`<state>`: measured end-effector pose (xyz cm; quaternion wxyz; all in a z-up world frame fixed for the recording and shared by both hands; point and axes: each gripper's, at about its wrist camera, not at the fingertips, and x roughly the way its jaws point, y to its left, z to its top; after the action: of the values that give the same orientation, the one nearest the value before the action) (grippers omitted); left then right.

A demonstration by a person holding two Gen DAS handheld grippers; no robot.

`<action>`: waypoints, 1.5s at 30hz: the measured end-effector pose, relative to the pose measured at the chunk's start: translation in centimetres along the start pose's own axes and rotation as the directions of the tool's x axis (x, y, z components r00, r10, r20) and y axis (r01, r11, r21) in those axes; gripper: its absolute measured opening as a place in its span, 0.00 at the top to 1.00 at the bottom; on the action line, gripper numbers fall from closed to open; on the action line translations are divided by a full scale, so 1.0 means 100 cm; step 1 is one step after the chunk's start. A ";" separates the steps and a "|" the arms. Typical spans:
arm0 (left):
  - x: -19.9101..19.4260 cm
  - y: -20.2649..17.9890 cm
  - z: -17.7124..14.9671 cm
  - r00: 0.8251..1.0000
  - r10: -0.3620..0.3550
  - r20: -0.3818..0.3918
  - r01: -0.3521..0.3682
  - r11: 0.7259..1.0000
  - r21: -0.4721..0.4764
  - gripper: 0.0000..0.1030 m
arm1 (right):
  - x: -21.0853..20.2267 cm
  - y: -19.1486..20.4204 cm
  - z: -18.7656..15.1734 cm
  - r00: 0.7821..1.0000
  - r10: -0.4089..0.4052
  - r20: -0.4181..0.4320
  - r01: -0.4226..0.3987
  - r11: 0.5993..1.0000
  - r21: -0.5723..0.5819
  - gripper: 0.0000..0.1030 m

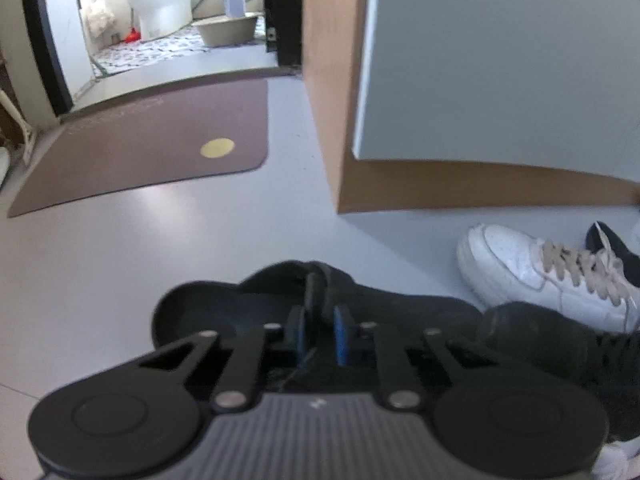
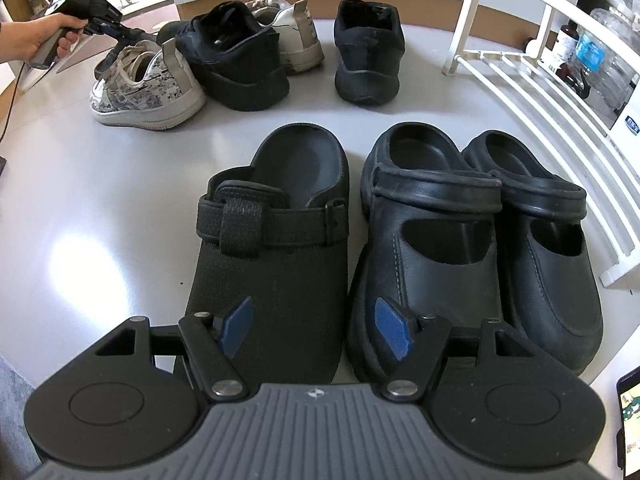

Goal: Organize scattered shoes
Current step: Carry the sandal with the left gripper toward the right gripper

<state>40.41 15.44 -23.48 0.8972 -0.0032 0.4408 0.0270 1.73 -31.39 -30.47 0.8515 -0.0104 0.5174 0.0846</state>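
Black strapped clog [image 1: 316,280] pinched in left tongs [image 1: 319,334]; right tongs [image 2: 316,326] spread wide.

The pale grey floor [image 2: 100,208] carried the shoes: a black fabric clog [image 2: 276,240] beside a pair of black rubber clogs [image 2: 480,240], and farther back a patterned sneaker [image 2: 144,88], black sneakers [image 2: 236,60] and a white one [image 2: 292,36]. A brown mat [image 1: 152,148] lay by the doorway.

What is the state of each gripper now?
Left gripper: shut on the strap of a black clog.
Right gripper: open, holding nothing.
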 end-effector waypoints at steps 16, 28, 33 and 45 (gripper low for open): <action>0.020 -0.008 0.004 0.998 -0.063 0.025 0.065 0.995 -0.080 0.37 | 0.005 0.001 0.001 1.000 -0.007 -0.018 0.007 1.000 -0.011 0.30; 0.032 0.003 -0.009 0.984 -0.179 0.002 0.179 0.980 -0.091 0.70 | 0.007 -0.004 0.002 1.000 -0.012 -0.022 0.011 1.000 -0.005 0.30; 0.016 0.002 -0.011 0.968 -0.250 0.005 0.250 0.967 -0.048 0.82 | 0.007 -0.002 0.003 1.000 -0.008 -0.014 0.008 1.000 -0.002 0.30; -0.015 0.040 0.001 0.987 -0.159 0.018 0.160 0.985 -0.057 0.88 | 0.007 0.004 0.005 1.000 0.001 -0.008 -0.001 1.000 -0.003 0.30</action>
<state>39.34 19.41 -22.20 0.8990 -0.0644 0.4321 -0.0322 2.37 -30.83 -30.83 0.8492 -0.0119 0.5208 0.0860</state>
